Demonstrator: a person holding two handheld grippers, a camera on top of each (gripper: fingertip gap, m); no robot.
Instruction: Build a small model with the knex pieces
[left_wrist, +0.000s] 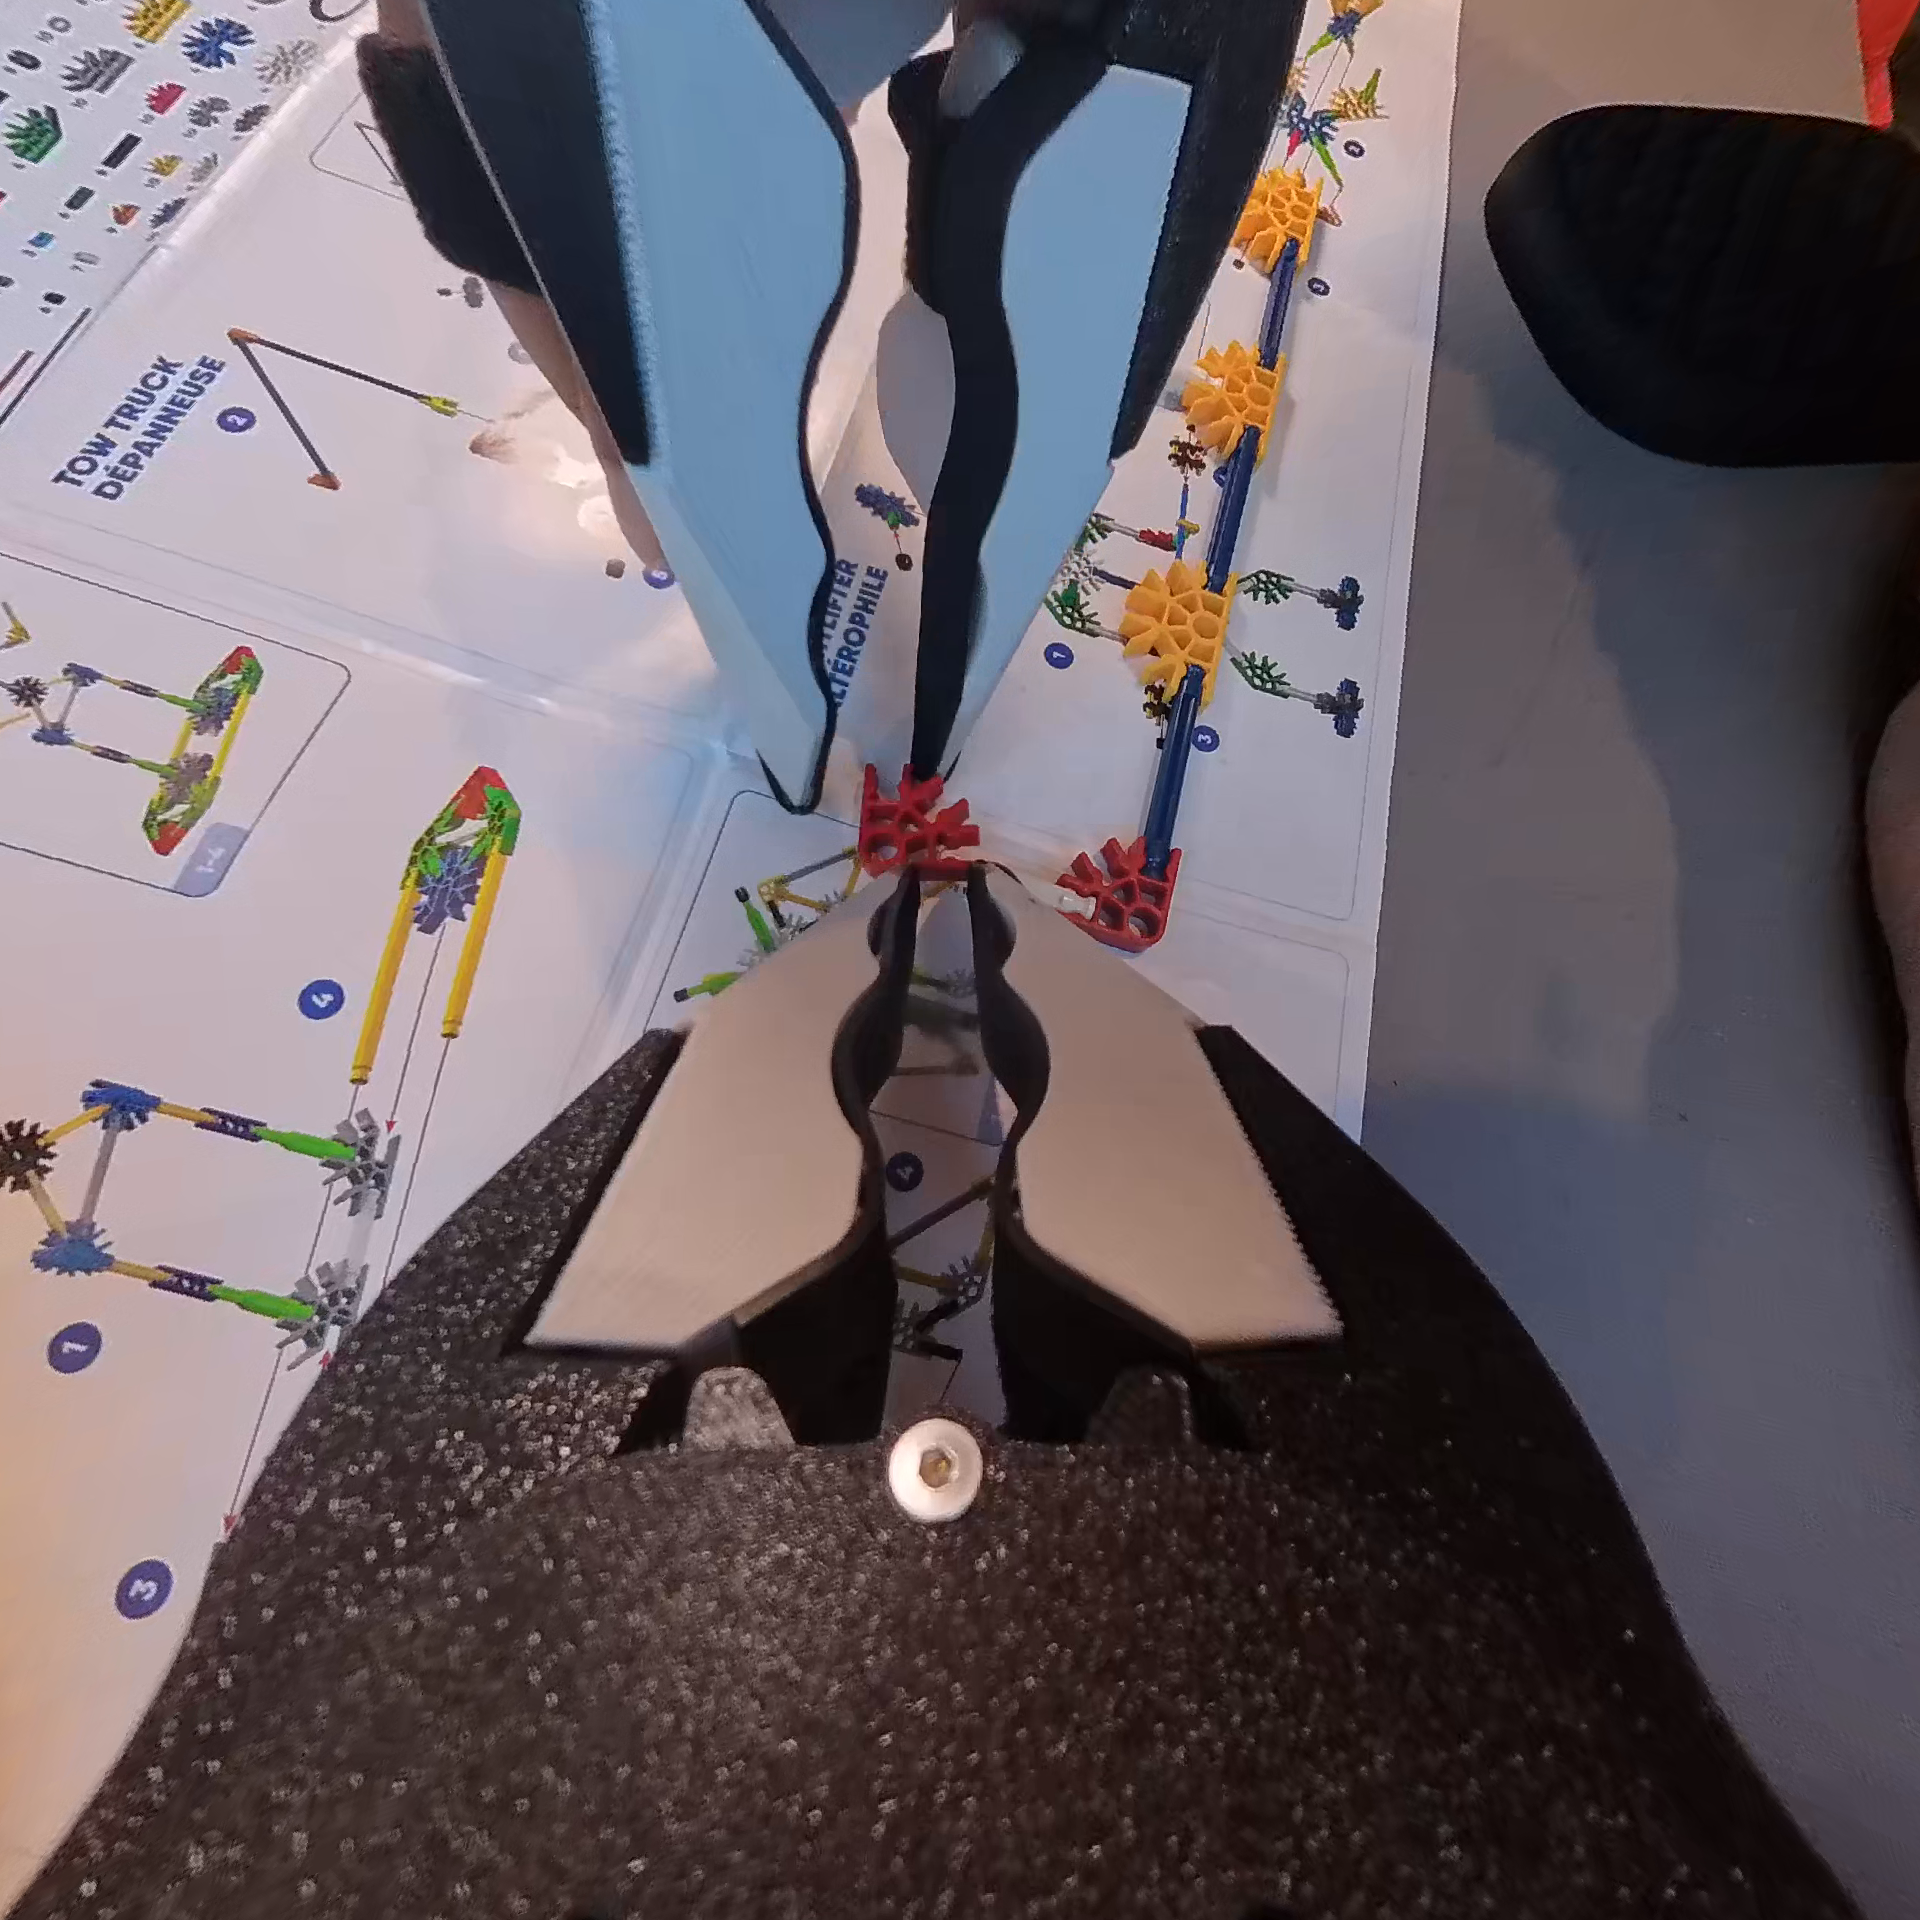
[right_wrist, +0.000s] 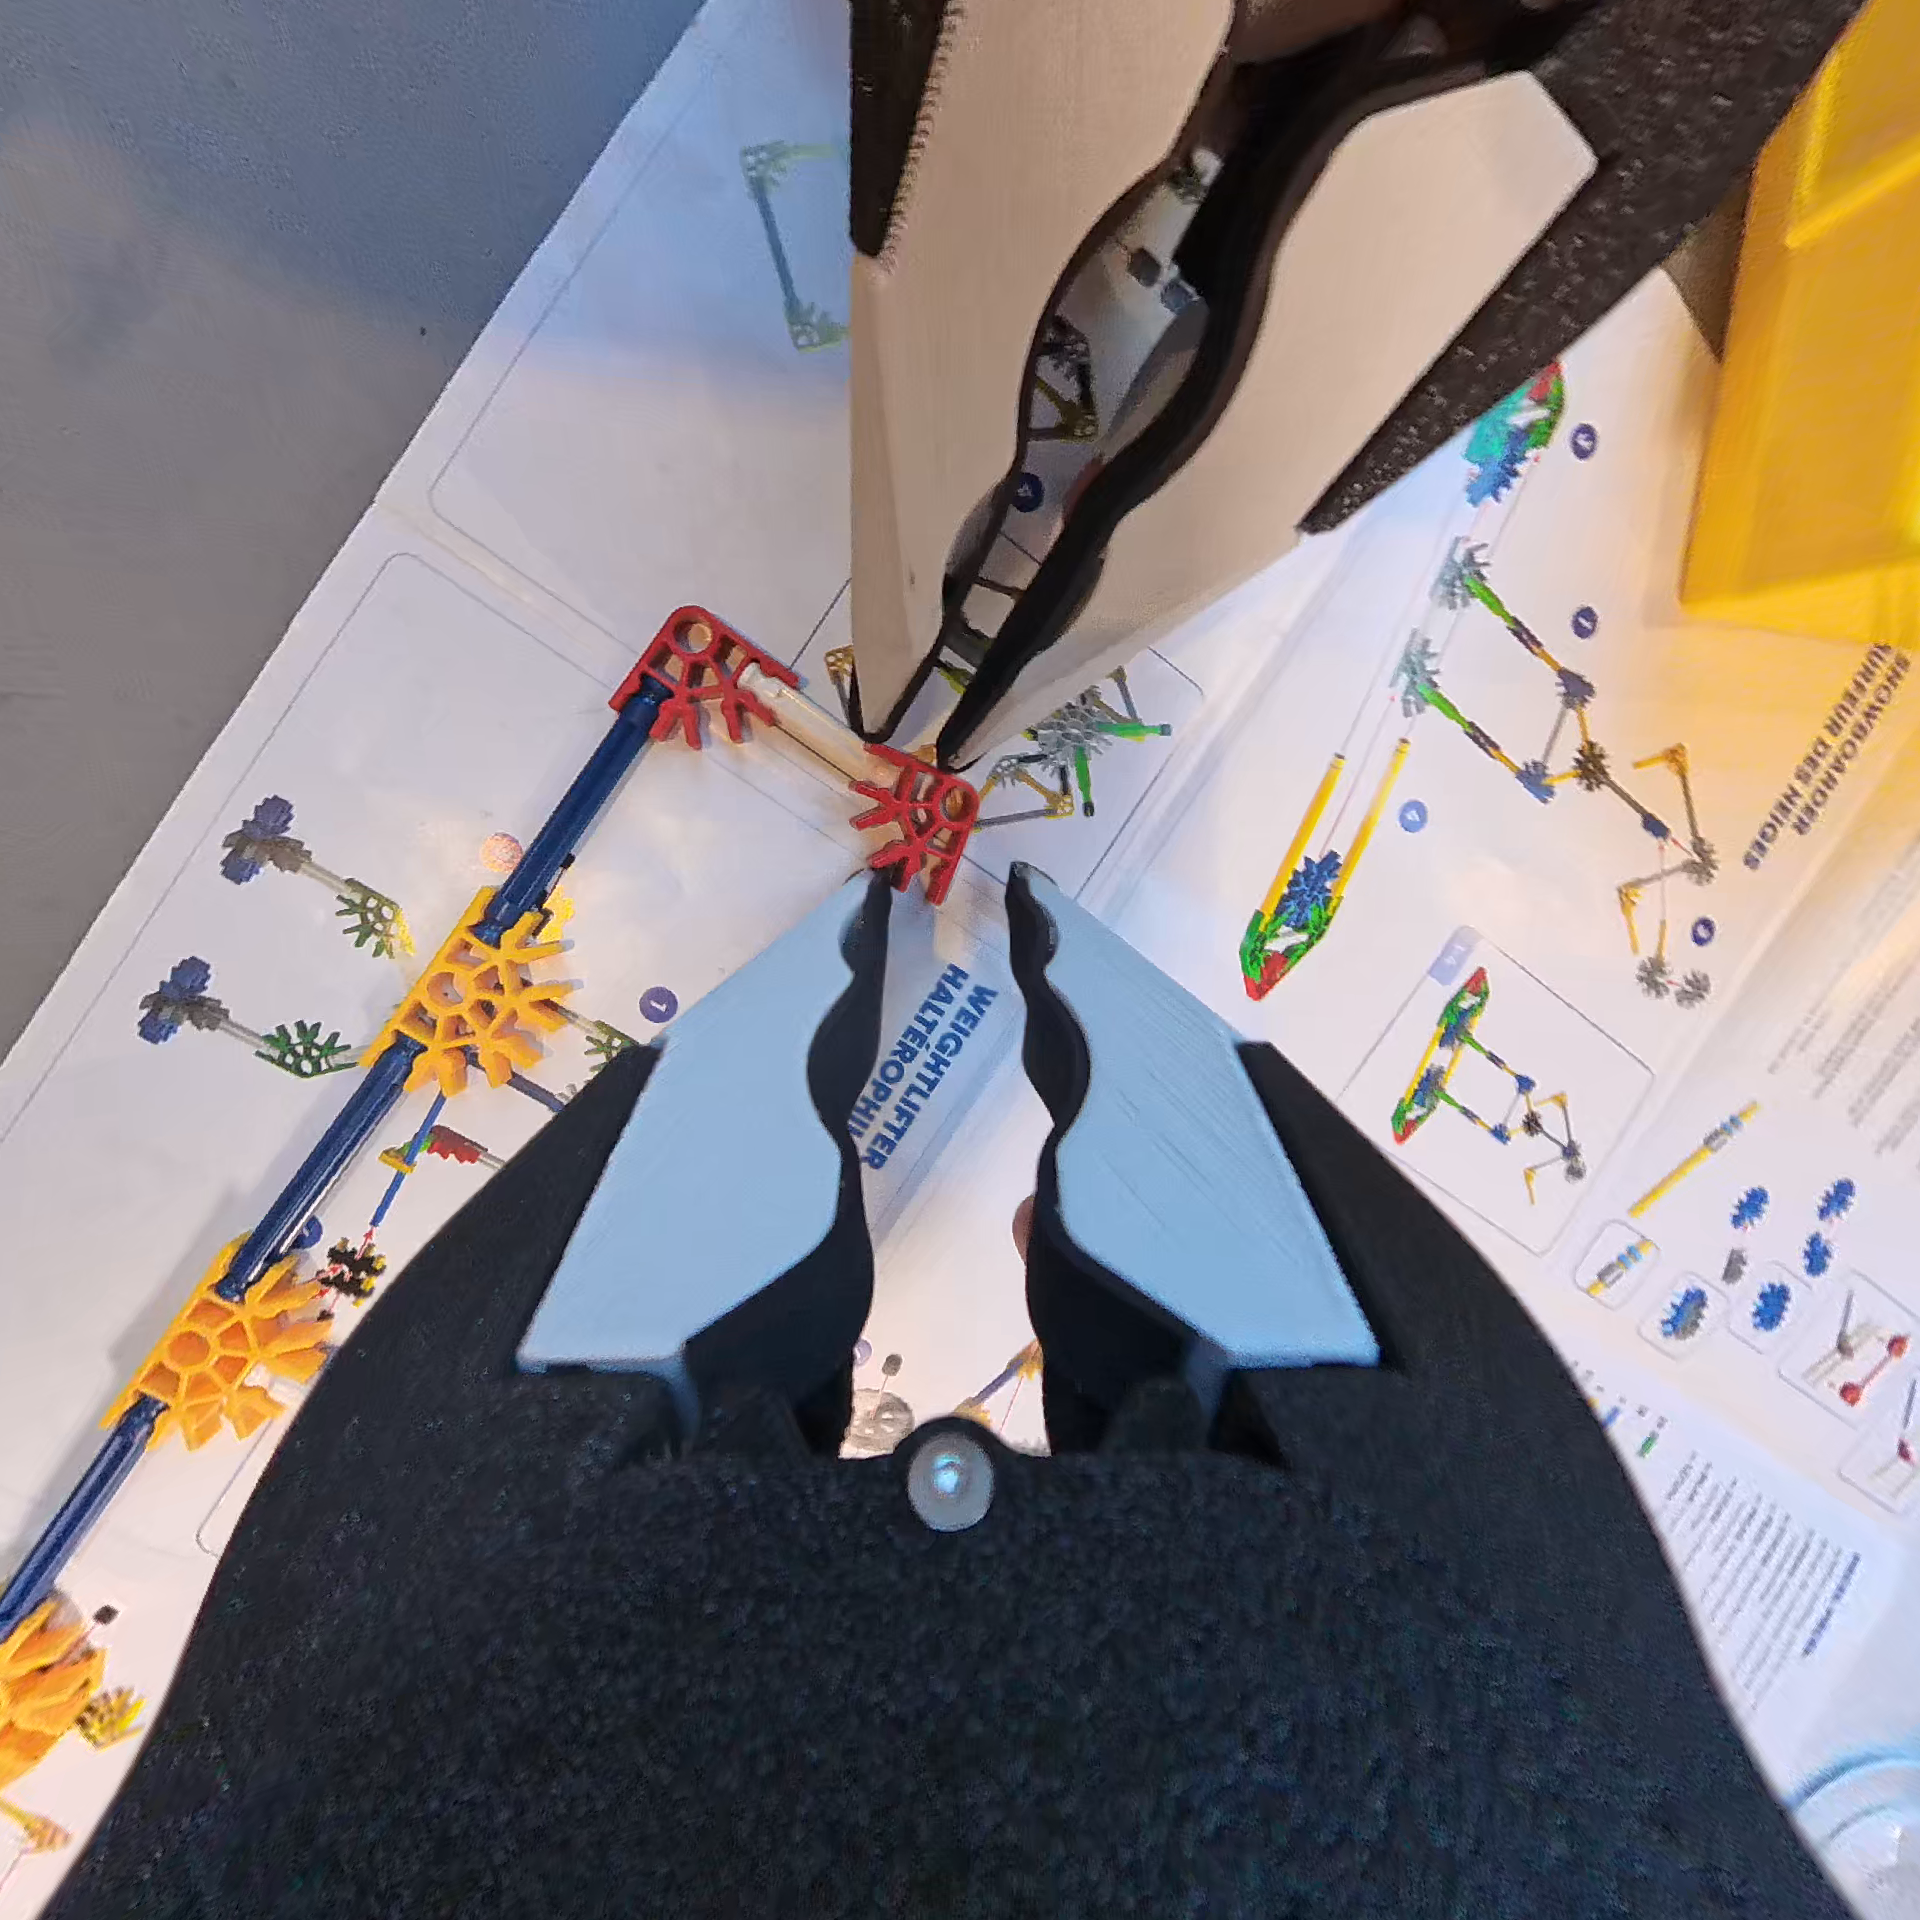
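A small red connector (left_wrist: 914, 826) lies on a printed instruction sheet (left_wrist: 416, 582), joined by a short white rod (right_wrist: 810, 717) to a second red connector (right_wrist: 696, 670). That one ends a long blue rod (right_wrist: 582, 821) that carries yellow connectors (right_wrist: 473, 997). My left gripper (left_wrist: 940, 883), with beige fingers, is closed narrowly on the near edge of the small red connector (right_wrist: 920, 821), where the white rod enters. My right gripper (right_wrist: 953, 878), with blue-grey fingers, is open and empty. Its tips stand on either side of the connector's opposite corner, facing the left gripper (right_wrist: 907, 748).
The sheet (right_wrist: 1247, 831) lies on a grey table (left_wrist: 1610, 1039). A yellow box (right_wrist: 1829, 416) stands at the sheet's far right in the right wrist view. A black rounded object (left_wrist: 1704, 281) sits on the table beyond the blue rod (left_wrist: 1179, 748). Only a small space, under 4 cm, lies between the two pairs of fingers.
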